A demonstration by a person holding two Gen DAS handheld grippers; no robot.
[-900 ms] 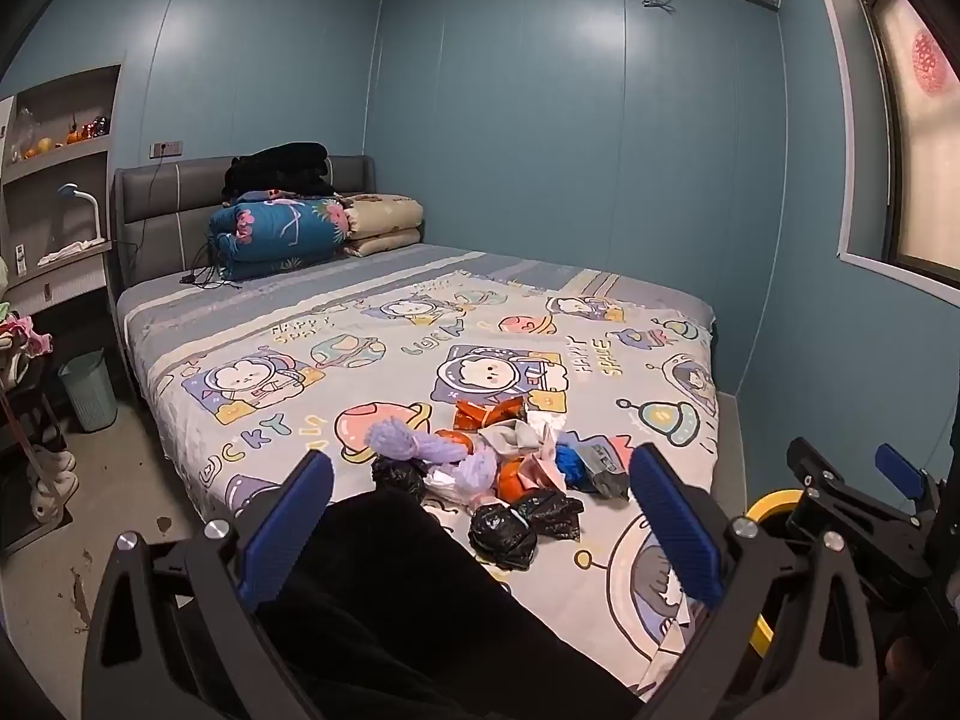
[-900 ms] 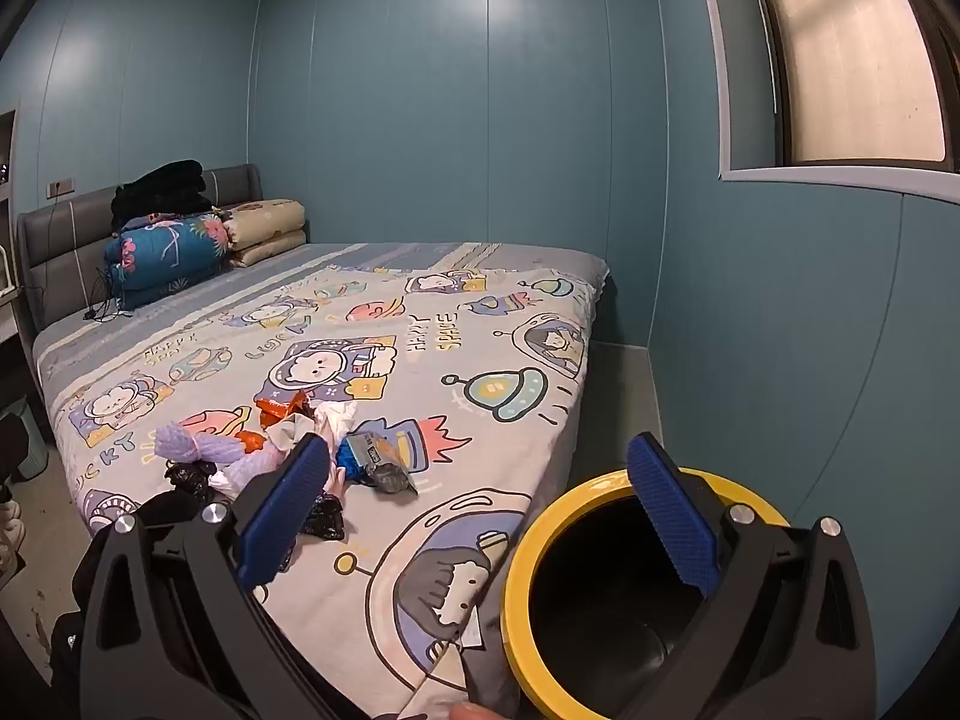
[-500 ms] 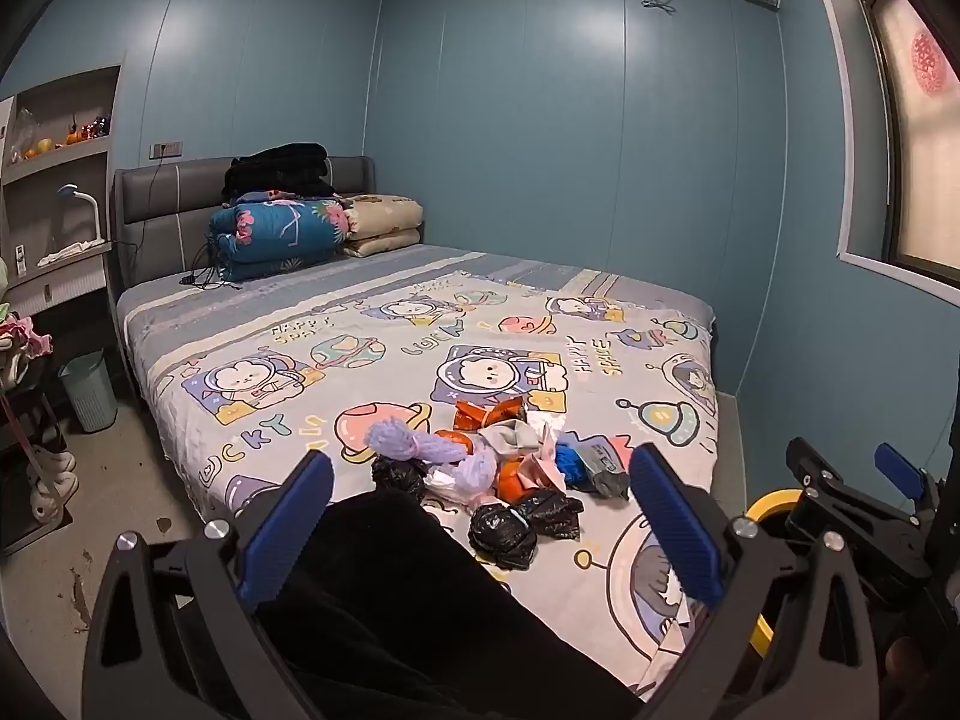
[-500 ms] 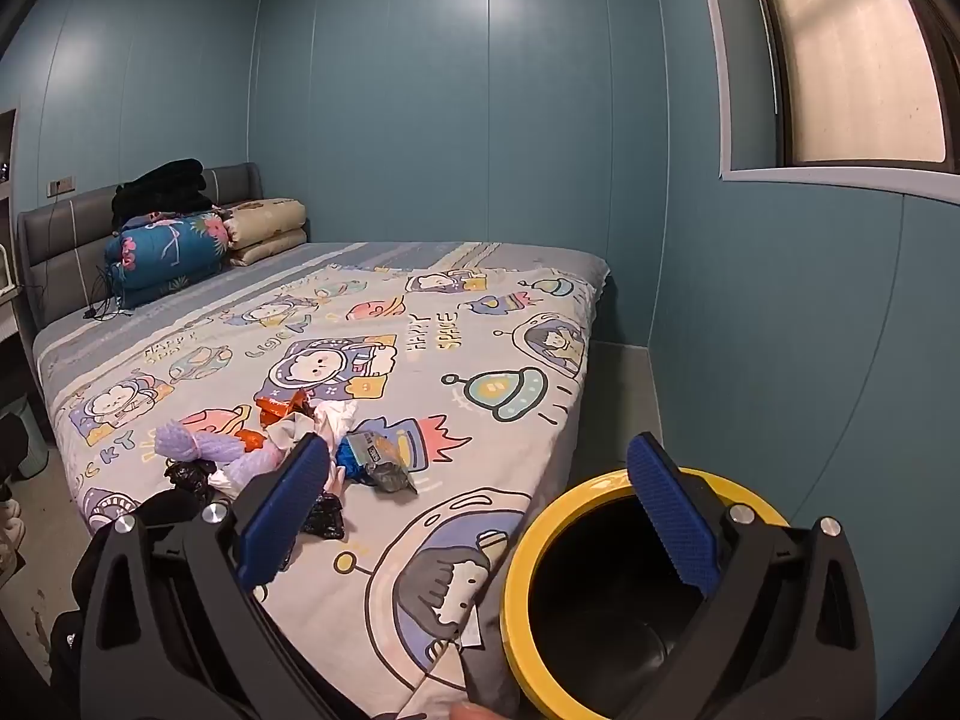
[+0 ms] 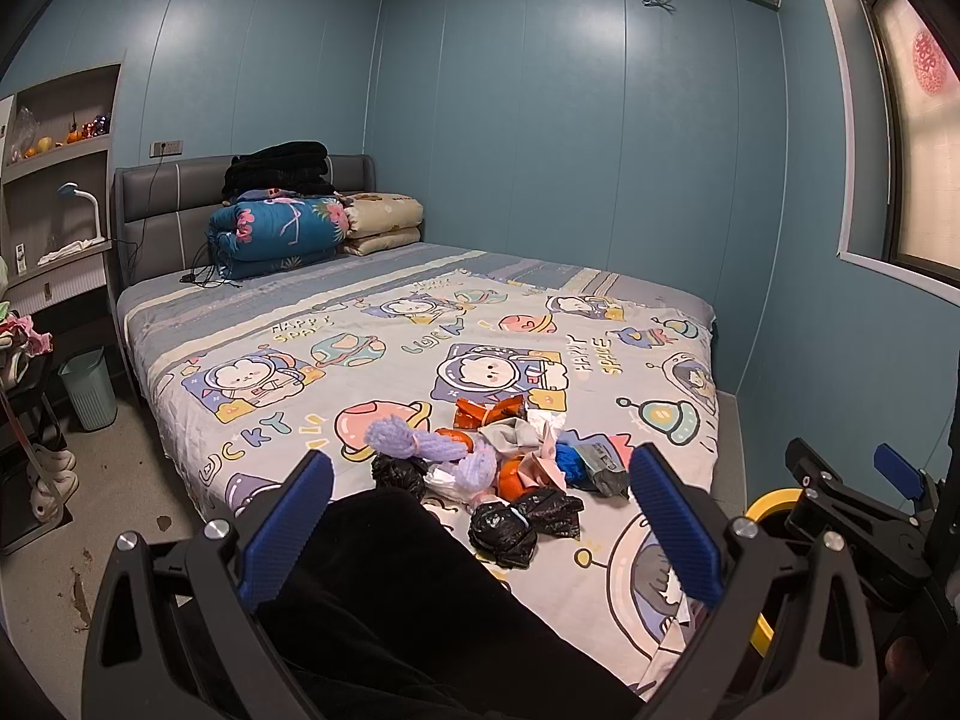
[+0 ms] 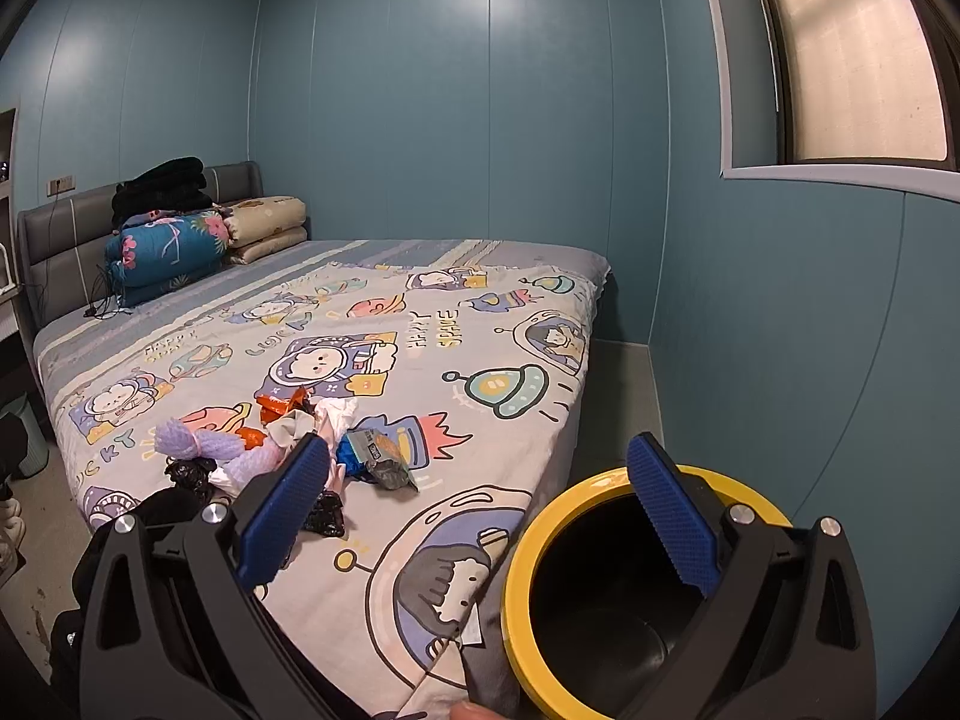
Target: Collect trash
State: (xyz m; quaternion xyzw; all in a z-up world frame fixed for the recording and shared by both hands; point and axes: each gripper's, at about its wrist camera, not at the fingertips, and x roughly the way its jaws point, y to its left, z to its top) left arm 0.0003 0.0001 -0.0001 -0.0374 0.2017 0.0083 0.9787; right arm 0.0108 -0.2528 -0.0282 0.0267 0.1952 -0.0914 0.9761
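Blue walls ring a cartoon-print bed (image 5: pixel 372 360) – trash pile (image 5: pixel 498 468) near its foot, yellow-rimmed bin (image 6: pixel 540 546) beside – left tool (image 5: pixel 480 522) and right tool (image 6: pixel 477 510) both spread.

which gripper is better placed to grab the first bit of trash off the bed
Left, probably. The open left gripper faces the pile of crumpled wrappers and black bags on the cartoon-print bedsheet directly. The open right gripper sits nearer the yellow-rimmed black bin, pile off to its left.

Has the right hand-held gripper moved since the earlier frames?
No. The right hand-held gripper sits in the same place against the yellow-rimmed bin and the bed's edge.
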